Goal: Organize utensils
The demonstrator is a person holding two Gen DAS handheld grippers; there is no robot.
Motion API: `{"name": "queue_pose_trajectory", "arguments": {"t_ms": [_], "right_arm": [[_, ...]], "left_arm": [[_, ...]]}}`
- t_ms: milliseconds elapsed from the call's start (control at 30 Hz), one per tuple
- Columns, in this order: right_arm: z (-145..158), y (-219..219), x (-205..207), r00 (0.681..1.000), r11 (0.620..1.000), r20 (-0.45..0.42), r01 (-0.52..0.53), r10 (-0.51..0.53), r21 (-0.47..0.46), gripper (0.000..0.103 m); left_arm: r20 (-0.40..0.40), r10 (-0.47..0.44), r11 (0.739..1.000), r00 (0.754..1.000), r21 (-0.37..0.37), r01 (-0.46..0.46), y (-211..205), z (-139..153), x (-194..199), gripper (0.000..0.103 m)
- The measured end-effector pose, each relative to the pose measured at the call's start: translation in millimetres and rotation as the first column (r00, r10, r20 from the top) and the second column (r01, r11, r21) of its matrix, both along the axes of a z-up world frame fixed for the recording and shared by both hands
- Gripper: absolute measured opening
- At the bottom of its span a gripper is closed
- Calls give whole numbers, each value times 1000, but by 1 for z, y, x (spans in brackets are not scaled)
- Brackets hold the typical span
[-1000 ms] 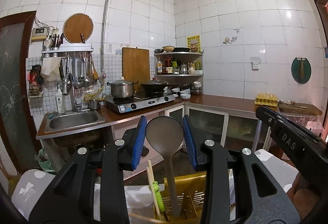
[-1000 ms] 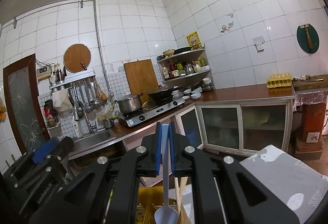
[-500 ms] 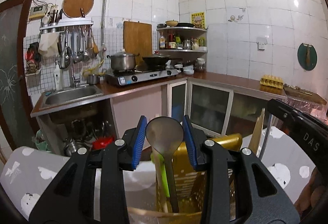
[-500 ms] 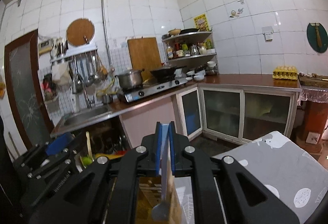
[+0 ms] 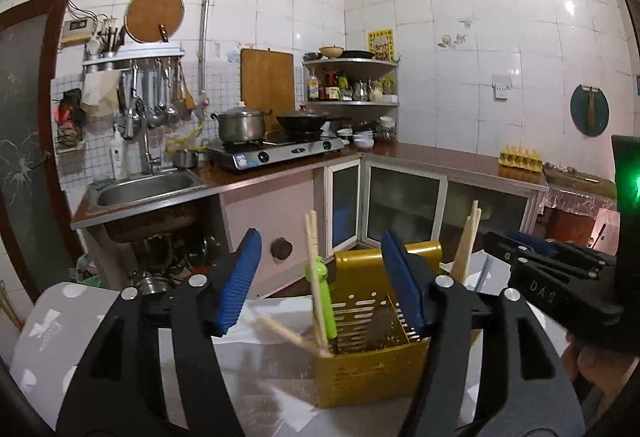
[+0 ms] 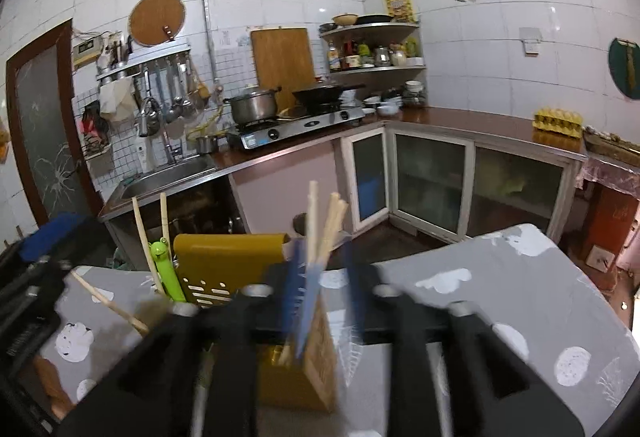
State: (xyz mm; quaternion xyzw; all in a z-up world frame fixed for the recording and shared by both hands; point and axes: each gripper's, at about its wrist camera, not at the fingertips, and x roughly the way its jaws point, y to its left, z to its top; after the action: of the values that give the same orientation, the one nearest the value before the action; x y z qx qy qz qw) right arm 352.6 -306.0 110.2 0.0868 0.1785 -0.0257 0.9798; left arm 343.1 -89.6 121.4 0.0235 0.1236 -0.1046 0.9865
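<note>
Both grippers have let go since a moment ago: ladle and blue-handled utensil now stand in the caddy.
Left gripper (image 5: 320, 277) hangs released, jaws wide above the perforated yellow plastic utensil caddy (image 5: 368, 369) on the grey spotted bench (image 6: 500, 277); the grey ladle sits blurred inside. Right gripper (image 6: 320, 289), motion-blurred, looks parted beside the pale blue-handled utensil (image 6: 310, 301), dropped upright among wooden chopsticks (image 6: 332, 225), so handles stay reachable.

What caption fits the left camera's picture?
Open left gripper above a yellow caddy holding chopsticks.

Both views close above holder (image 5: 372, 373)
</note>
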Motion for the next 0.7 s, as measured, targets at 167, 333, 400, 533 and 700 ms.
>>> {"name": "queue_pose_trajectory", "arguments": {"t_ms": [167, 333, 400, 533, 700], "right_arm": [[16, -7, -35, 1000, 1000, 19, 16, -15, -17, 54], [16, -2, -92, 999, 999, 43, 11, -9, -41, 74], [12, 3, -113, 999, 998, 53, 10, -7, -57, 82], [-3, 20, -164, 997, 994, 79, -4, 12, -109, 91], [-30, 35, -221, 995, 989, 99, -7, 21, -146, 99]], "left_arm": [[26, 14, 1000, 1000, -23, -13, 22, 17, -46, 91], [40, 16, 1000, 999, -14, -16, 35, 14, -102, 98], [26, 10, 1000, 1000, 5, -11, 38, 8, -121, 98], [3, 17, 999, 1000, -34, -17, 54, -11, -161, 98], [-41, 64, 996, 997, -62, -66, 72, -44, -199, 98]]}}
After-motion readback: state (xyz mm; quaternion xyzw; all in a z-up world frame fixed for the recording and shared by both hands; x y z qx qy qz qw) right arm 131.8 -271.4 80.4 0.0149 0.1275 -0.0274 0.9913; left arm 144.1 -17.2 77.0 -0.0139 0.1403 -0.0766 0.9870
